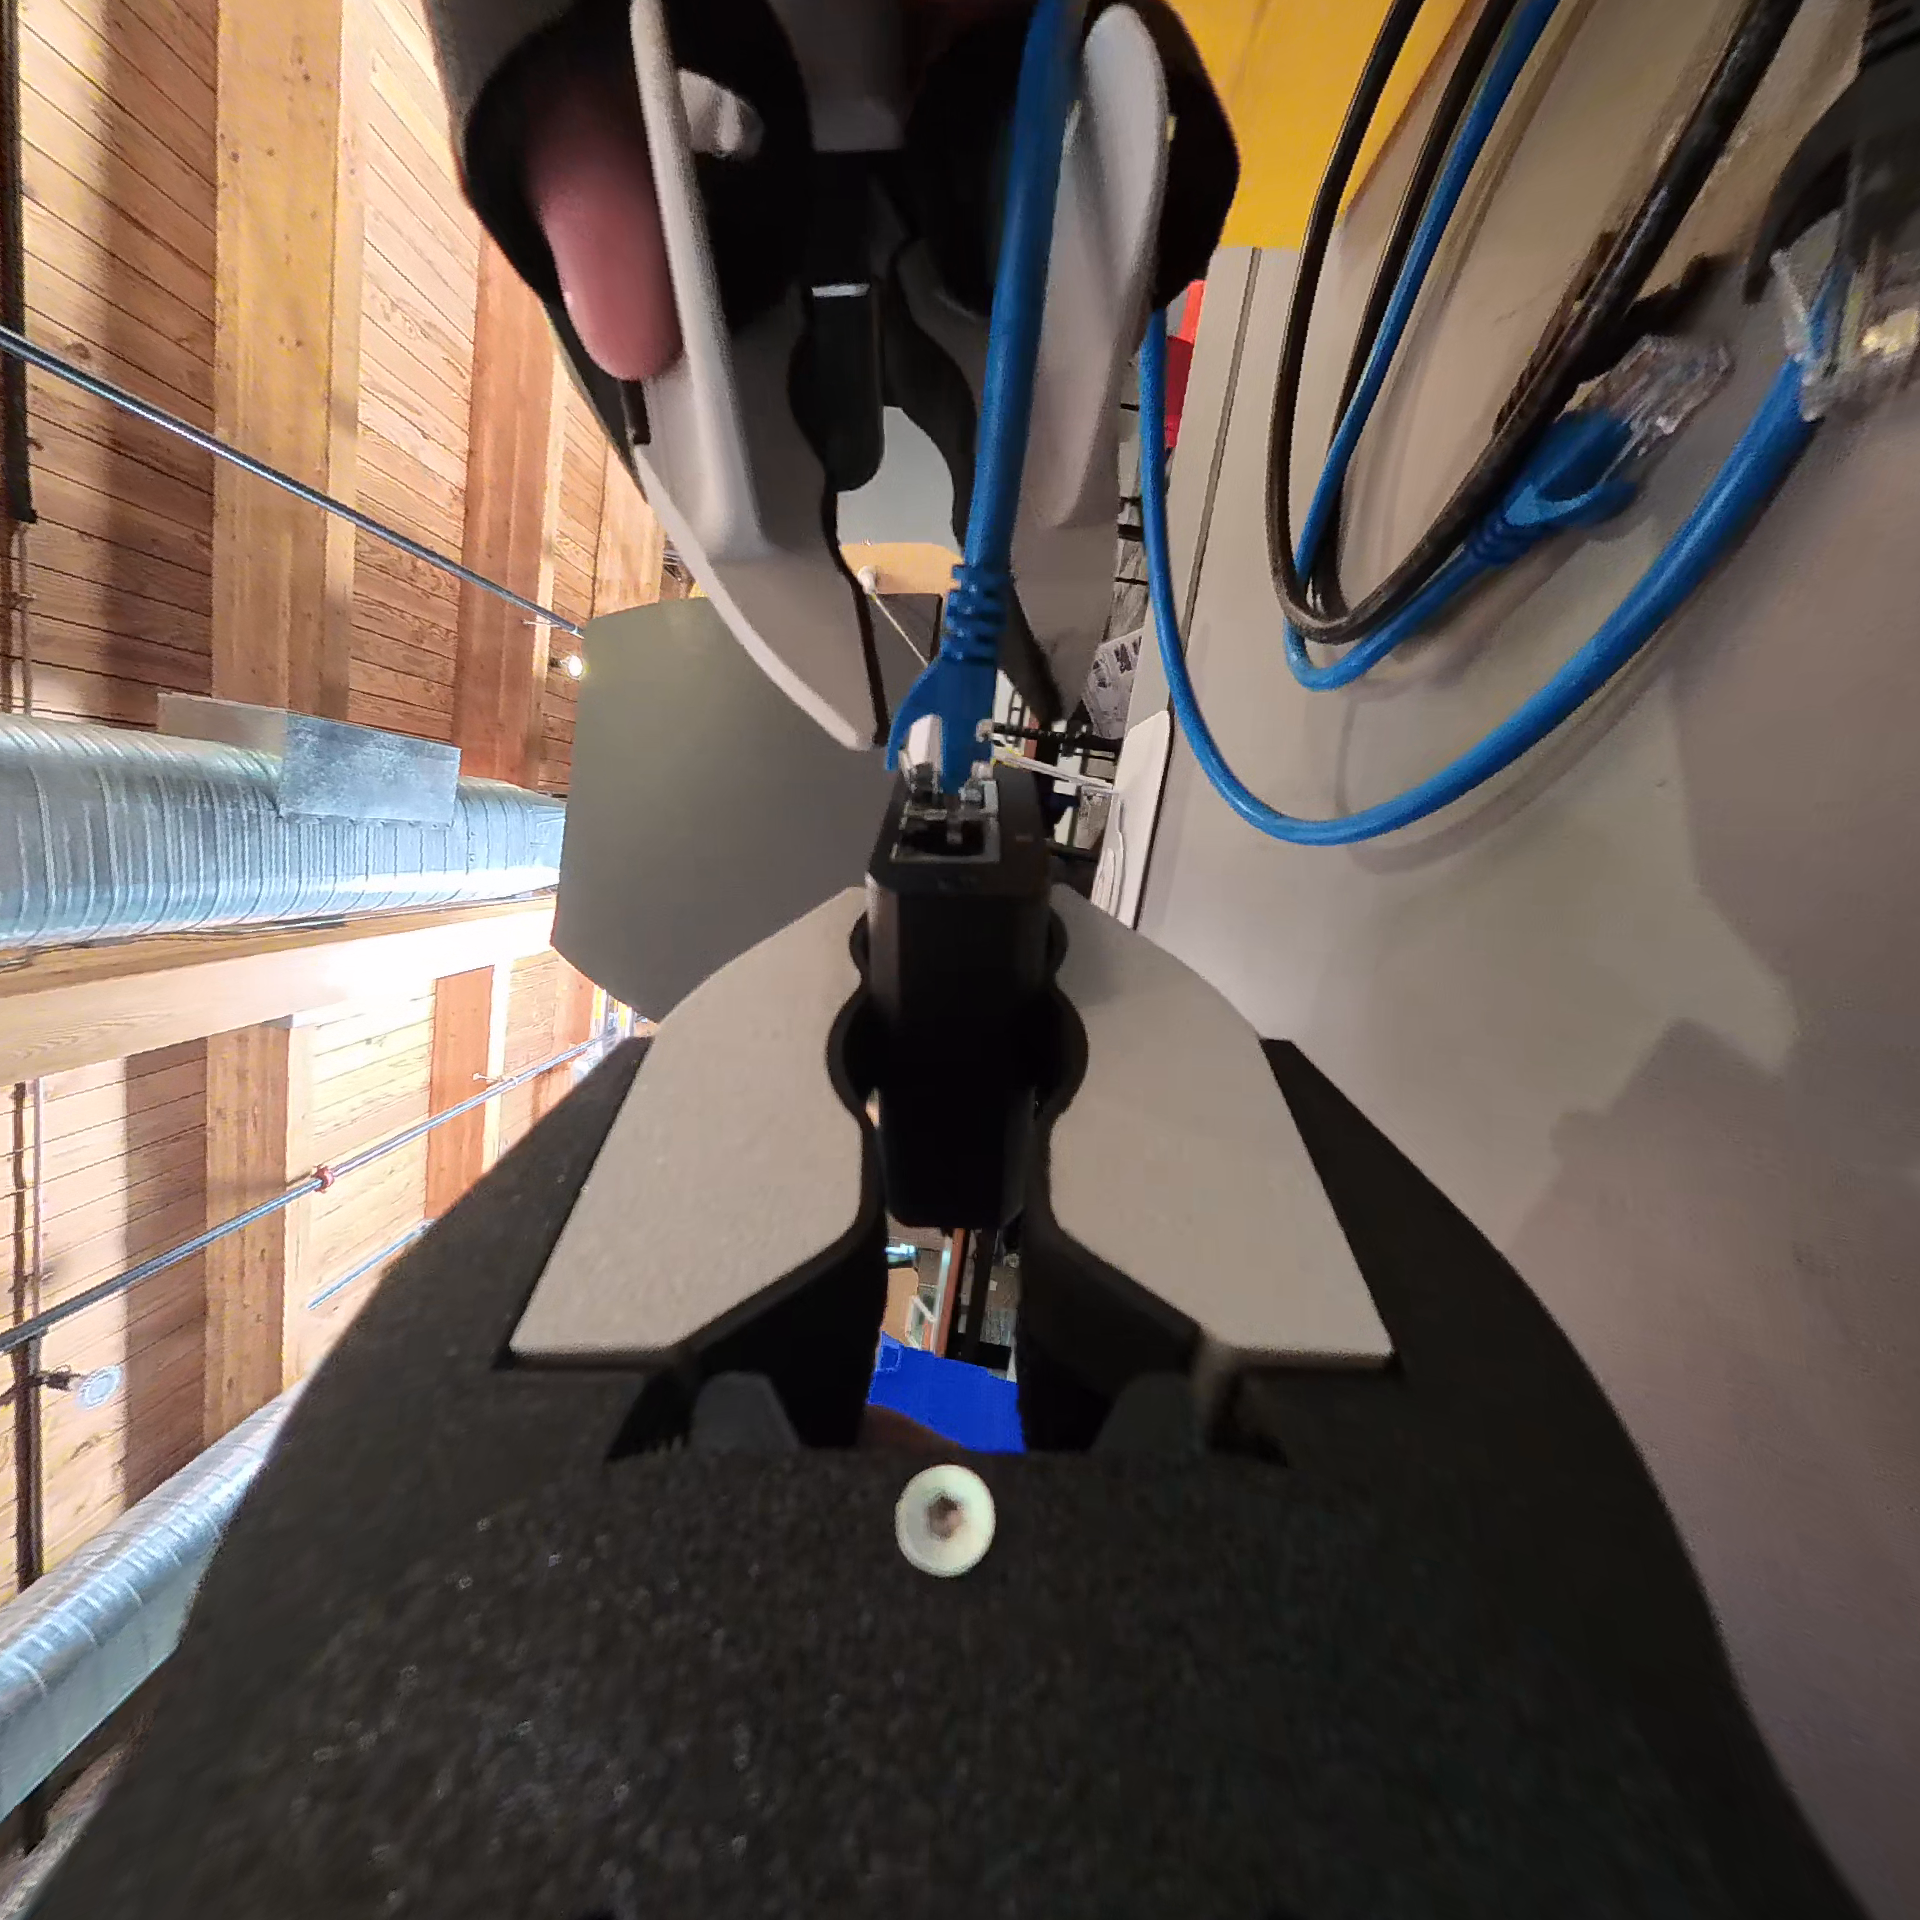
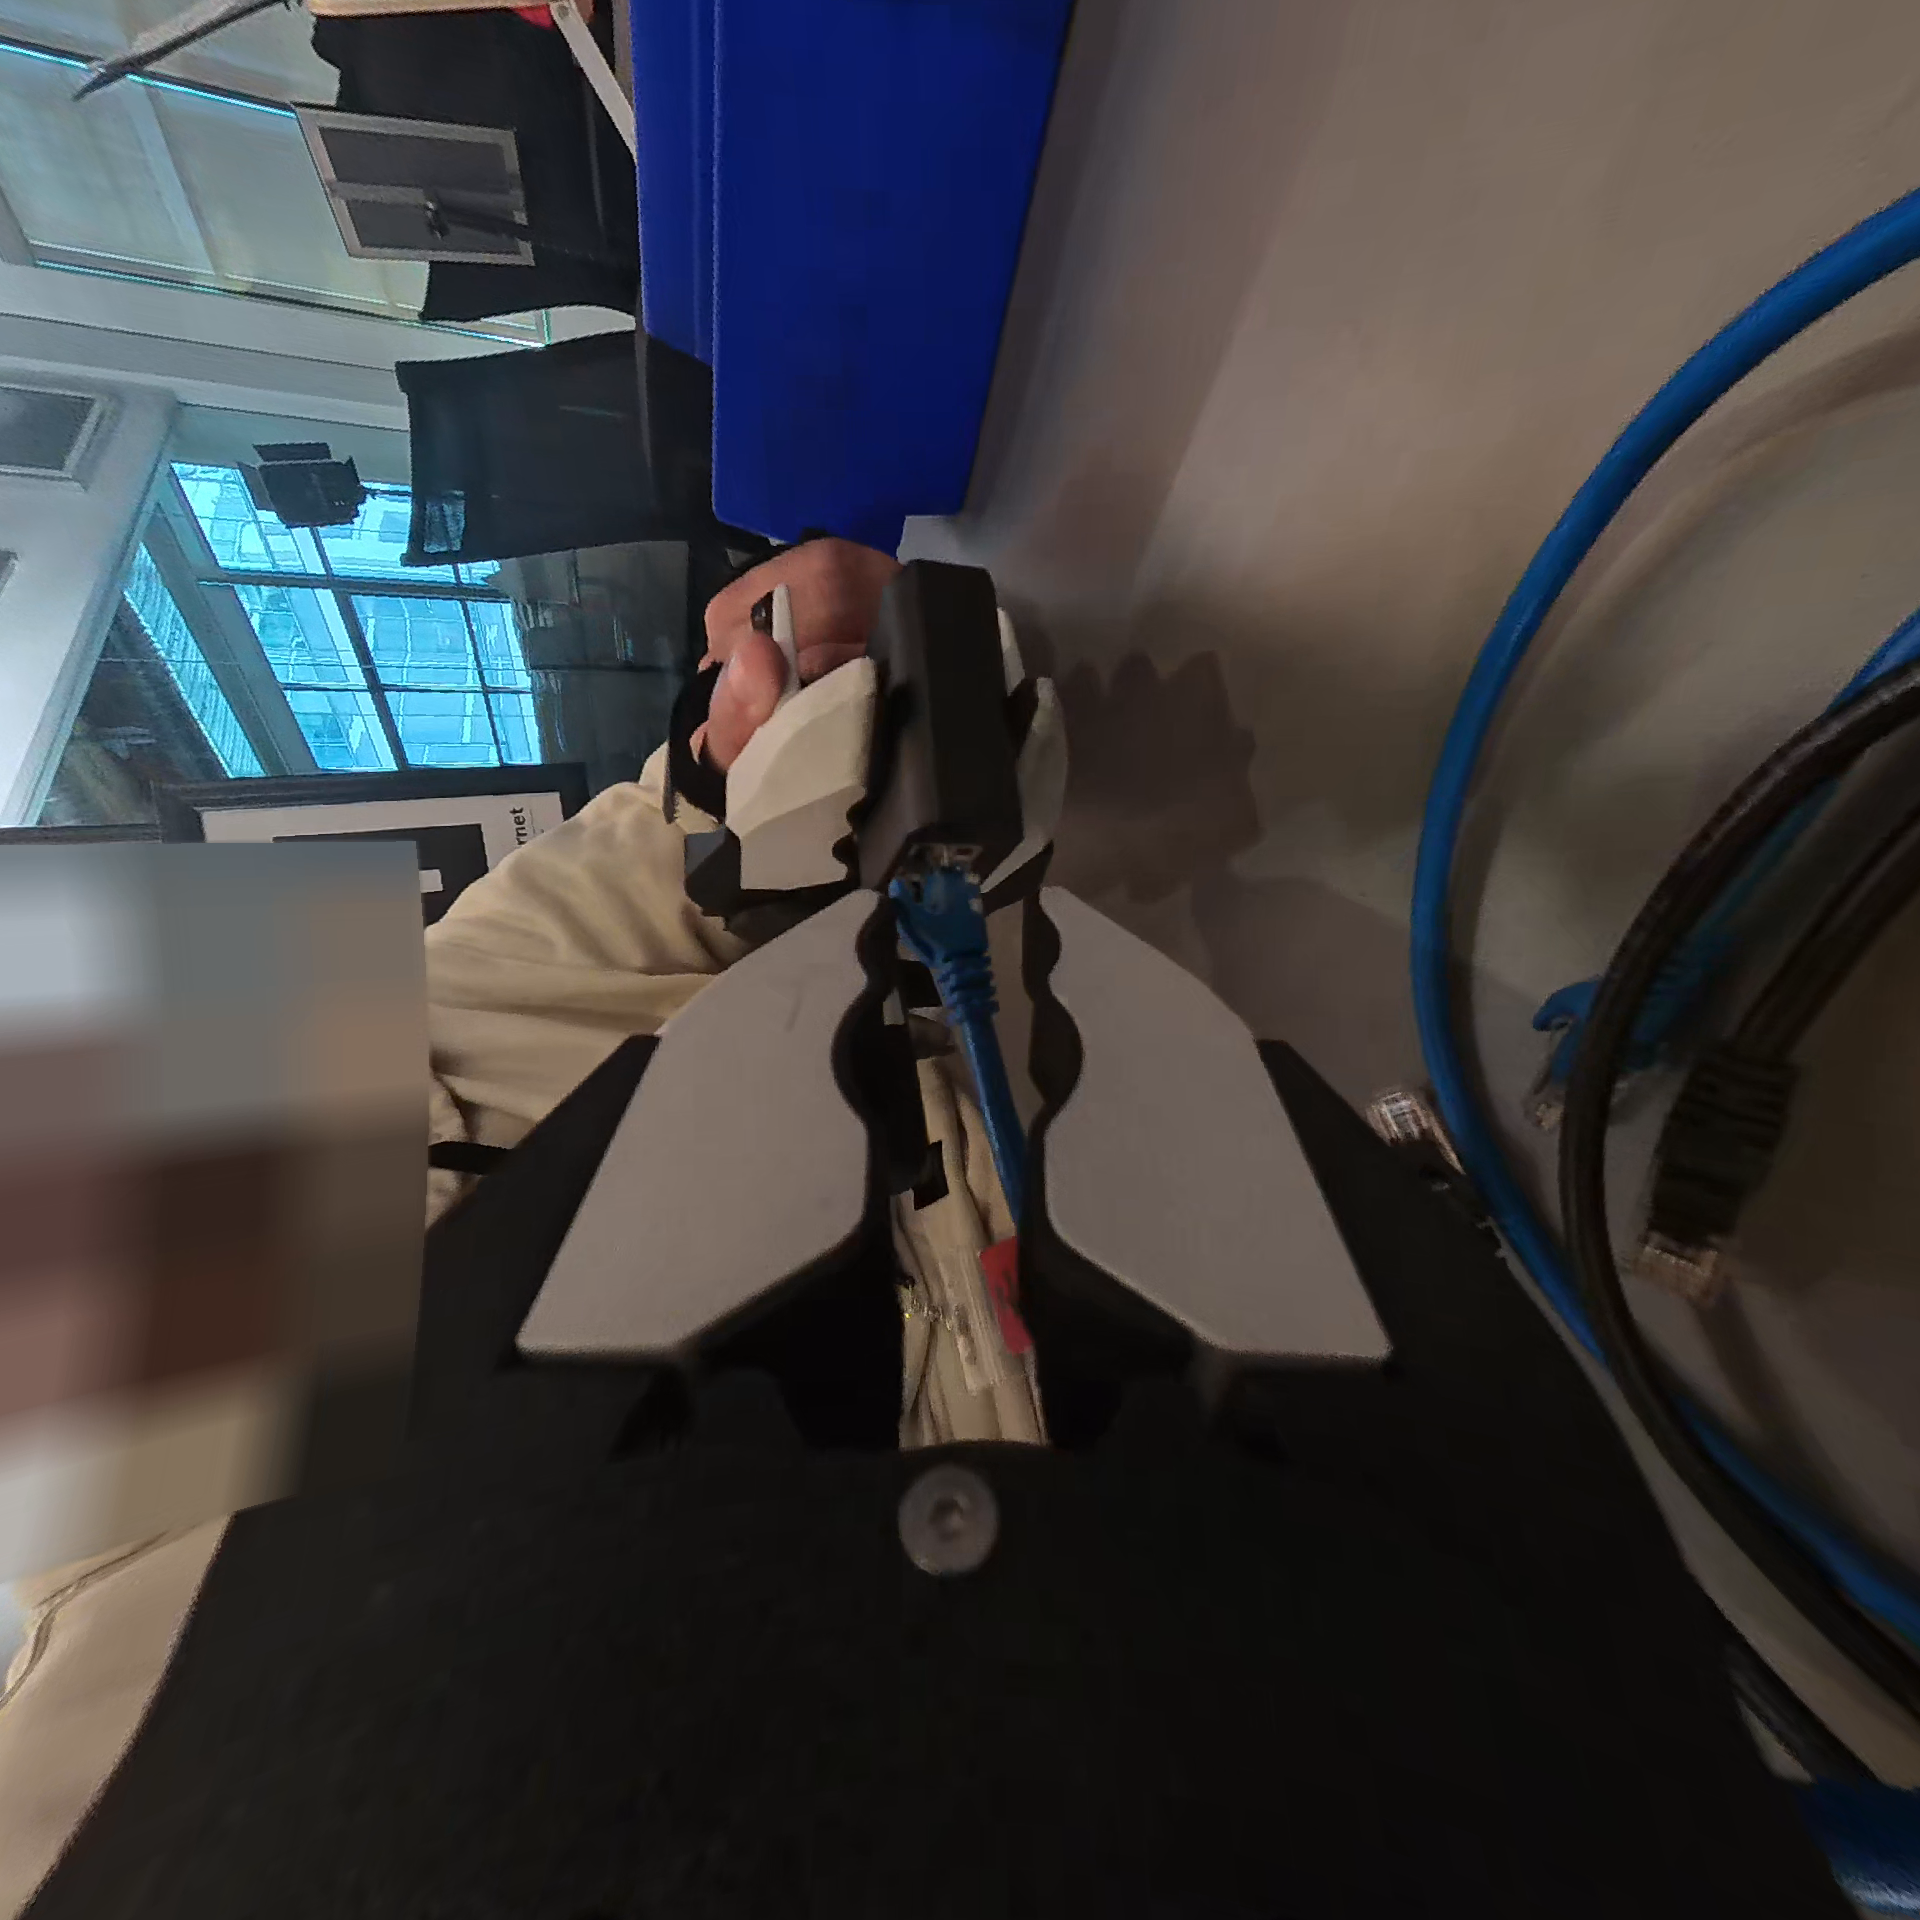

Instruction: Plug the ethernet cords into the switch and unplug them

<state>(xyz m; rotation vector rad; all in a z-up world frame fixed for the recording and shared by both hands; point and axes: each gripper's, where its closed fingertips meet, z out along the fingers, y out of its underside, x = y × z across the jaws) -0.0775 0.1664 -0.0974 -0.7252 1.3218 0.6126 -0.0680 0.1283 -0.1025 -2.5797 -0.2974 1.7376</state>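
Room: timber-clad ceiling and walls with silver ventilation ducts (image 1: 260, 831) in the left wrist view; large windows (image 2: 343, 644) and a blue bin (image 2: 852, 260) in the right wrist view. Both cameras are rolled sideways.
Surface: pale grey surface (image 1: 1507, 1039), running along the right-hand side of both frames.
Spare cords: loose coil of blue and black ethernet cords (image 1: 1382, 499) lying on the surface, unplugged; clear plugs (image 1: 1662, 390) free at their ends. Well apart from the switch.
Switch: small black switch (image 1: 961, 1029), held off the surface, port end facing the other gripper.
Left gripper: left gripper (image 1: 961, 1039) clenched on the switch body, one grey finger on each side.
Right gripper: right gripper (image 2: 966, 997) closed around the blue ethernet cord (image 2: 987, 1081) just behind its boot; a red tag (image 2: 1006, 1288) hangs on the cord farther back between the fingers.
Plug: blue-booted plug (image 1: 940, 774) at the mouth of the switch port. Appears at least partly seated; whether the latch has clicked, cannot tell.
Step (judgement): insertion or extraction of this one cord; remaining cords not yet handled.
Risk 1: grasp is on the cord and boot, not the latch tab. Pulling without the tab pressed could strain the plug or drag the switch out of the left gripper.
Risk 2: plug tilted against the port; pushing off-axis could jam it or bend contacts.
Risk 3: switch may slide between the smooth fingers under push force.
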